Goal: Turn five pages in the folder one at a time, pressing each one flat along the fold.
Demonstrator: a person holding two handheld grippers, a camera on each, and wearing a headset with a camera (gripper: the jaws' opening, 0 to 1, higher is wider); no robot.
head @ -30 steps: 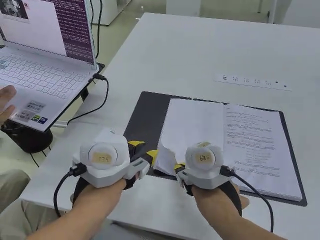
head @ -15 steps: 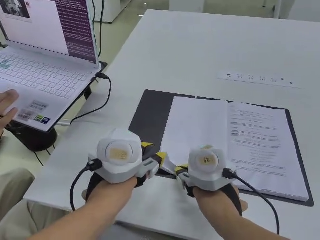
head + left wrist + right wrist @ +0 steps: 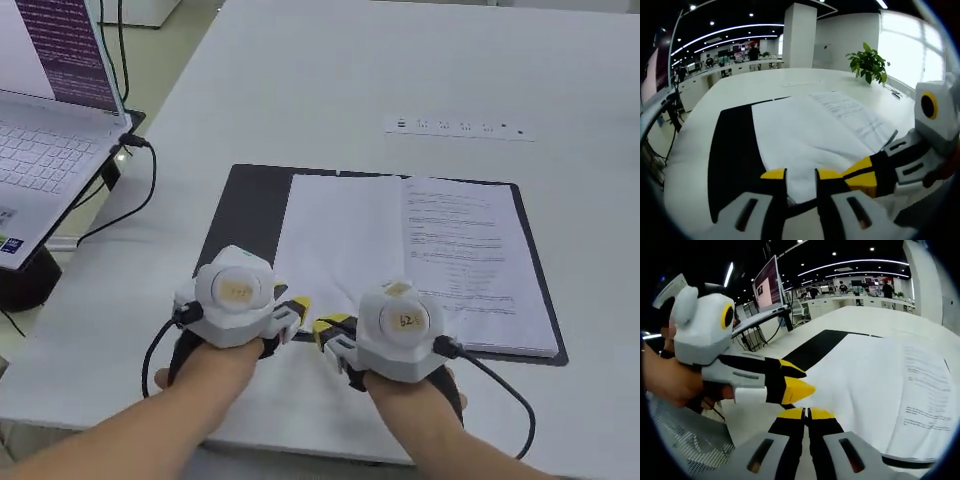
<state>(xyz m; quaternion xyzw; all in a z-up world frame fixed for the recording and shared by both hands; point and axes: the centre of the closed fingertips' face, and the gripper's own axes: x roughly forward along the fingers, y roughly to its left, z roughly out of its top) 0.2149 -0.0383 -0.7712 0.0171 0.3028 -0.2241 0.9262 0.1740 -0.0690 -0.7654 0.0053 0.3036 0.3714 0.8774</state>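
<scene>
The folder [image 3: 240, 205] lay open on the white table [image 3: 330, 80], with a blank page [image 3: 340, 240] on the left and a printed page [image 3: 465, 255] on the right. Both grippers were at its near edge. The left gripper [image 3: 795, 175] had its jaws slightly apart at the blank page's near corner. The right gripper [image 3: 806, 413] had its jaws closed tip to tip, just beside the left gripper's tips.

Head view looks down; 2 low gripper views seemingly share folder [image 3: 245, 210].

Two grippers: left [image 3: 297, 308], right [image 3: 328, 330]; one folder [image 3: 245, 215]; one laptop [image 3: 35, 160]; one power strip [image 3: 455, 127].
</scene>
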